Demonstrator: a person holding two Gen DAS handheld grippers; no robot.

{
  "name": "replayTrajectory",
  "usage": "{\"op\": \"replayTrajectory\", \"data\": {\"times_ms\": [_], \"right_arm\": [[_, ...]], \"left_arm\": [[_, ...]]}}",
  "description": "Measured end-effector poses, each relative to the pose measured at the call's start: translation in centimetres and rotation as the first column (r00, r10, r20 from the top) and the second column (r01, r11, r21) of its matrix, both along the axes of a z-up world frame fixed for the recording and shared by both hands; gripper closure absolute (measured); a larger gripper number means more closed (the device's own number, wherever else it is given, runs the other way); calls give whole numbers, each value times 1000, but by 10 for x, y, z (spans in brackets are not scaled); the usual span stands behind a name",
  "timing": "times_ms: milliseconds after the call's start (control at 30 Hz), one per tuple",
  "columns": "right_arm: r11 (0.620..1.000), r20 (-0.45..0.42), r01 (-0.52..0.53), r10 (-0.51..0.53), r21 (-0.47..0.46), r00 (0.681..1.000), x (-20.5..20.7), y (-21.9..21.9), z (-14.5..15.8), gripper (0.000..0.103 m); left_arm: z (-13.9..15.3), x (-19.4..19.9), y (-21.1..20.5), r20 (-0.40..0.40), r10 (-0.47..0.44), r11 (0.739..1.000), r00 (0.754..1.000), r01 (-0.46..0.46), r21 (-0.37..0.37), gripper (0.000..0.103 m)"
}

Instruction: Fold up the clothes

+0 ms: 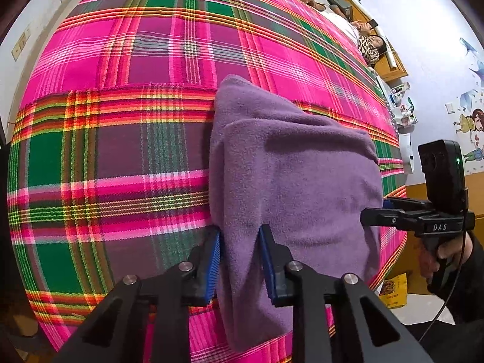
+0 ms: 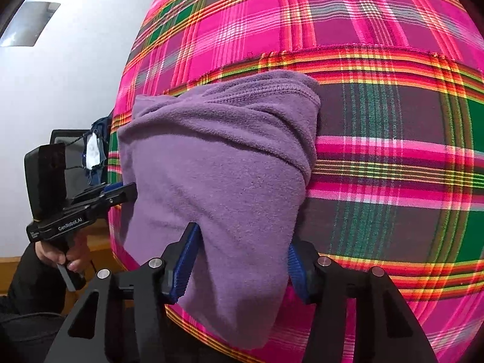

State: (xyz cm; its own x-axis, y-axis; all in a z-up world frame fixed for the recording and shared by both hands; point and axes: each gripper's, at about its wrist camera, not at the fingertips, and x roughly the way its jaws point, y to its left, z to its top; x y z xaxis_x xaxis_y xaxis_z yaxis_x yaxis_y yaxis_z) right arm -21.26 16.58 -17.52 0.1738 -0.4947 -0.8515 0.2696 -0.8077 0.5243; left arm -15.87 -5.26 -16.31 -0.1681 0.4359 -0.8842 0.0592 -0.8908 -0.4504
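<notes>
- Purple fleece garment (image 1: pixel 290 175), soft and bunched, lies on the plaid woven blanket (image 1: pixel 121 151).
- Left gripper (image 1: pixel 240 260) pinches its near edge.
- Right gripper (image 2: pixel 242 266) clamps a thick fold.

Fuzzy matt fleece garment (image 1: pixel 296 181), woven bedspread (image 1: pixel 121 151)

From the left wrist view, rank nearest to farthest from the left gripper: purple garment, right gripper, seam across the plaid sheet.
1. Purple garment: between the left gripper pads.
2. Right gripper: at the garment's right edge.
3. Seam: across the plaid sheet, beyond the garment.
</notes>
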Motion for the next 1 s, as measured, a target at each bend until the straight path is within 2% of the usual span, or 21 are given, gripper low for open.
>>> {"op": "replayTrajectory", "data": {"times_ms": [333,533,1000], "right_arm": [[1000,-31,18,-18,16,999,4,-3,2,44],[998,-17,55,-55,27,998,3,-4,1,41],[995,-32,68,-66,79,997,4,-9,2,40]], "left_arm": [[1,0,0,-21,-14,1000,1000,14,0,76],[2,3,-1,-36,3,1000,999,-3,0,75],[2,-3,3,-2,-19,999,1000,19,-27,75]]}}
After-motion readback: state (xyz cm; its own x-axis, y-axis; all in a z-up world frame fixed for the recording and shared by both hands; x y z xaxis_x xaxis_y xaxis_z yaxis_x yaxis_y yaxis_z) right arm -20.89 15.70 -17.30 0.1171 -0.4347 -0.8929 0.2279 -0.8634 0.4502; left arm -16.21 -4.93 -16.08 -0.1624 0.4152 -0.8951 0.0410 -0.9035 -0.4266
